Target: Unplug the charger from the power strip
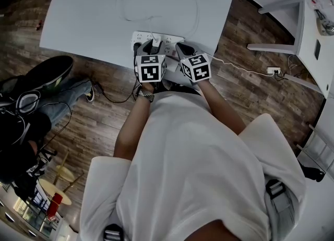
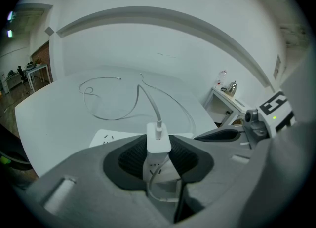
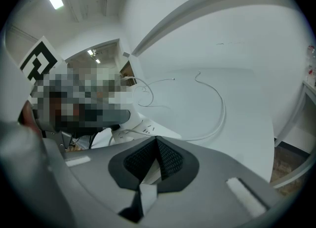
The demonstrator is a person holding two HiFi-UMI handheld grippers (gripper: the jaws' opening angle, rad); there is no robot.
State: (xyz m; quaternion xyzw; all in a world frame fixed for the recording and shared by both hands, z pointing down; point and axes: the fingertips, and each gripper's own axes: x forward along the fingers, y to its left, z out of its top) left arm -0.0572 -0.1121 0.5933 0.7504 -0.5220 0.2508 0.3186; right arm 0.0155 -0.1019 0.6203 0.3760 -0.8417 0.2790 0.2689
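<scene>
A white power strip (image 1: 140, 37) lies at the near edge of the white table (image 1: 78, 21). A white charger (image 1: 156, 41) stands plugged into it, and its thin white cable (image 1: 125, 10) loops away over the tabletop. My left gripper (image 1: 155, 46) is shut on the charger (image 2: 158, 143), with the dark pads (image 2: 129, 160) pressed against both its sides. The strip (image 2: 106, 137) shows just behind. My right gripper (image 1: 180, 48) is shut and holds nothing; its tips (image 3: 157, 145) meet over the strip's right end (image 3: 143, 129). I cannot tell whether it touches the strip.
The table's near edge runs right under both grippers. A seated person's legs and shoes (image 1: 49, 73) are at the left over the wooden floor. A second white desk (image 1: 302, 21) stands at the right, with a small socket block (image 1: 273, 70) and cord on the floor.
</scene>
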